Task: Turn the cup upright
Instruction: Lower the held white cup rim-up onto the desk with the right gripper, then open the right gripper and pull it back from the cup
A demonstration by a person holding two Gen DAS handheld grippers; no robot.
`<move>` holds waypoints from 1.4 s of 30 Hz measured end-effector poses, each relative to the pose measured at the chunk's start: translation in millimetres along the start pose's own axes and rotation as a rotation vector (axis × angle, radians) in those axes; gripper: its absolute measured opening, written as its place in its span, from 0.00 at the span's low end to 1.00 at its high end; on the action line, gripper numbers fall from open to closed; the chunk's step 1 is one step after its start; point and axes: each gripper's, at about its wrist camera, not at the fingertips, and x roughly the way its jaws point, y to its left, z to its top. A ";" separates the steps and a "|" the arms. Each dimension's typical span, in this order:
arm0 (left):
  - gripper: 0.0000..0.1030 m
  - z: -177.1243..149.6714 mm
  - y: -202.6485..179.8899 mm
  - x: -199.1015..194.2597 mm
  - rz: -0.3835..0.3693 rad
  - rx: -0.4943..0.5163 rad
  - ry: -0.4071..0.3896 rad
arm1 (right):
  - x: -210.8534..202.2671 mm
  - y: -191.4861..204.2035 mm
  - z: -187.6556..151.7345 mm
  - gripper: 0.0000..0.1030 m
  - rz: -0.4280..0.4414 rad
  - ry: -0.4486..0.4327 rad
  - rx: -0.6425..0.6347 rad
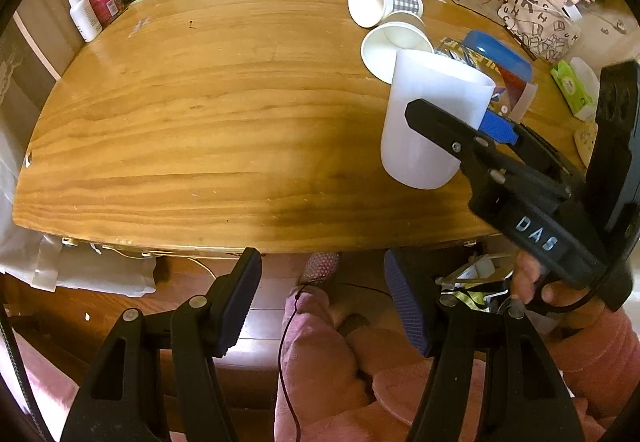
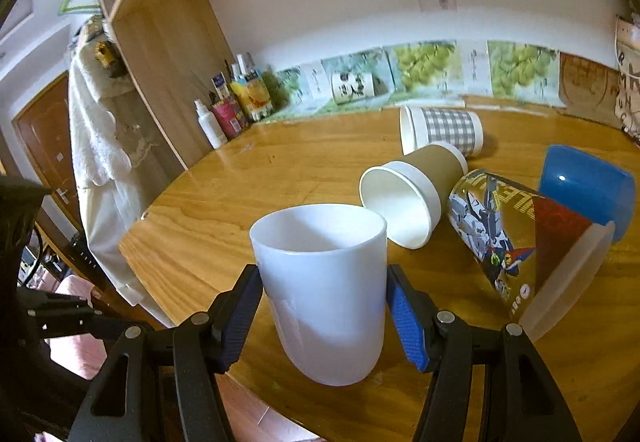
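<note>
The white plastic cup [image 2: 324, 294] is held near upright at the near right of the counter [image 2: 224, 202], mouth up, long axis close to vertical with a slight tilt; it is judged light, smooth, fairly stiff and best taken mid-wall. It is pinched between the right claw [image 2: 324, 316] pads, while the left claw [image 1: 322, 302] is kept open and empty off the near edge.

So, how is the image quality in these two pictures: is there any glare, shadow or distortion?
Left wrist view: the fisheye bends the table edge into a curve, a dark shadow lies beside the white cup, and the corners are black. Right wrist view: the shelf lines curve, a glare spot shines on the blue cup, and the far posters look soft.
</note>
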 end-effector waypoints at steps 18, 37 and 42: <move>0.66 -12.0 -5.1 -3.2 0.035 -0.057 -0.031 | -6.0 10.2 -34.3 0.61 -0.094 -0.194 -0.209; 0.66 -12.9 -15.2 -24.6 0.054 -0.024 -0.160 | -16.7 13.4 -45.6 0.62 -0.069 -0.153 -0.311; 0.66 -15.3 -23.2 -31.8 0.068 0.006 -0.196 | -19.5 13.0 -46.2 0.62 -0.071 -0.141 -0.310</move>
